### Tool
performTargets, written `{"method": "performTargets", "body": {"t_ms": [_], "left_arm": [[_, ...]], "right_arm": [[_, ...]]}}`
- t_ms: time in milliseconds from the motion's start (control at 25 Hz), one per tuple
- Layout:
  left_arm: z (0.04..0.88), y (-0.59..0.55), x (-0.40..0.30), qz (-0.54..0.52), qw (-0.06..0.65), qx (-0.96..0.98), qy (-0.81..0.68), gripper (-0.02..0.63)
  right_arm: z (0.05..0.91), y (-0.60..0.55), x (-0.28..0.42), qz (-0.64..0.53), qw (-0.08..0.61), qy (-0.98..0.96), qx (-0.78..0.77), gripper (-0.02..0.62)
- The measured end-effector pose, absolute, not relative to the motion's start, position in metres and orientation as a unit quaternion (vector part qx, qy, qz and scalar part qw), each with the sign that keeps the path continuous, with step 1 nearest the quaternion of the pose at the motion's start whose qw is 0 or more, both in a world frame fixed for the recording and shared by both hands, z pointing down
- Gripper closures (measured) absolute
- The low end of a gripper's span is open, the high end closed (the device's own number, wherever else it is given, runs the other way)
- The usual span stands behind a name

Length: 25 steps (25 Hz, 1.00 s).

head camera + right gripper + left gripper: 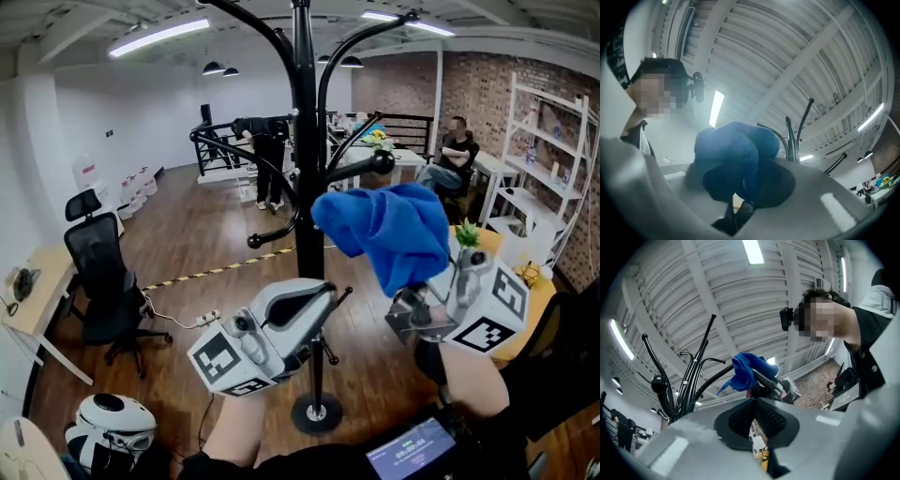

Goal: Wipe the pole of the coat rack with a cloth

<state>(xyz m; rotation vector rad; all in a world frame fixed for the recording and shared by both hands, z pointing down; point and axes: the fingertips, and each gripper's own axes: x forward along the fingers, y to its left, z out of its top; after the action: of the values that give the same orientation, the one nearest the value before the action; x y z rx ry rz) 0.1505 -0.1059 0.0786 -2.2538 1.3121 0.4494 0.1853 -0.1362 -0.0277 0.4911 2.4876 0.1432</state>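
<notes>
The black coat rack pole (307, 187) rises in the middle of the head view, with curved hook arms at the top and a round base (317, 412) on the wood floor. My right gripper (412, 298) is shut on a bunched blue cloth (389, 230), held up just right of the pole. In the right gripper view the cloth (733, 150) fills the jaws, with rack hooks (790, 140) behind it. My left gripper (323, 298) is shut and empty, close in front of the pole. Seen from the left gripper view, the rack (686, 380) stands off to the left and the cloth (747, 371) straight ahead.
A black office chair (103, 281) and a light desk (37, 291) stand at the left. A white helmet-like object (112, 422) lies at bottom left. Yellow-black tape (216, 272) crosses the floor. A seated person (455, 155) and white shelving (553, 159) are at the right.
</notes>
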Motion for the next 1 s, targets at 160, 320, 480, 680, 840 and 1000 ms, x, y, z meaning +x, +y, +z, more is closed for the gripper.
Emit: {"method": "performTargets", "body": {"t_ms": [160, 320, 480, 680, 840, 1000], "left_arm": [[0.071, -0.118, 0.143, 0.156, 0.257, -0.834, 0.462, 0.603], [0.058, -0.120, 0.137, 0.157, 0.262, -0.838, 0.452, 0.603], [0.056, -0.127, 0.136, 0.149, 0.262, -0.838, 0.454, 0.603], [0.081, -0.141, 0.129, 0.124, 0.246, -0.844, 0.461, 0.603], [0.095, -0.154, 0.124, 0.111, 0.227, -0.847, 0.468, 0.603], [0.114, -0.162, 0.116, 0.093, 0.203, -0.848, 0.481, 0.603]], "right_arm": [[-0.050, -0.140, 0.172, 0.073, 0.317, 0.930, 0.170, 0.545], [-0.046, -0.145, 0.160, 0.078, 0.320, 0.931, 0.159, 0.545], [-0.036, -0.156, 0.148, 0.066, 0.312, 0.937, 0.140, 0.545], [-0.009, -0.186, 0.110, 0.030, 0.273, 0.955, 0.110, 0.545], [0.016, -0.207, 0.077, -0.004, 0.238, 0.968, 0.085, 0.545], [0.050, -0.223, 0.055, -0.028, 0.202, 0.977, 0.068, 0.545]]}}
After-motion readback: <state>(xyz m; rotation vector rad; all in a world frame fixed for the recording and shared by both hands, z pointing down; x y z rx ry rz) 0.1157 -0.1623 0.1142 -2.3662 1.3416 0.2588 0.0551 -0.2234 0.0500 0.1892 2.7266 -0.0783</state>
